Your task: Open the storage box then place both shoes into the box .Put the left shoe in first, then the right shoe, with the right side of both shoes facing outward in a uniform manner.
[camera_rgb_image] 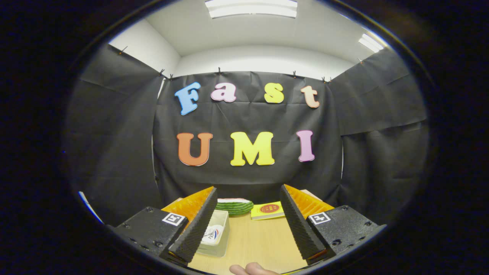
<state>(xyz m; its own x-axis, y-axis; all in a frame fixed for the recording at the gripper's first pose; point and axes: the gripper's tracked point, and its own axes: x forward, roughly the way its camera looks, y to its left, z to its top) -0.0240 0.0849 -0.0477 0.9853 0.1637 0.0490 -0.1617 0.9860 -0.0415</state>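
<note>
My gripper (250, 225) is open, its two fingers spread wide above a light wooden table (259, 240) with nothing between them. A clear plastic storage box (216, 233) sits on the table just inside the left finger (195, 229), partly hidden by it; something white with a red and blue mark shows through its wall. I cannot tell whether its lid is on.
Beyond the fingers, at the table's far edge, lie a green striped watermelon-slice object (233, 206) and a yellow booklet (267, 210) with a red round mark. A person's fingertip (252, 269) shows at the near table edge. Black cloth walls close the booth.
</note>
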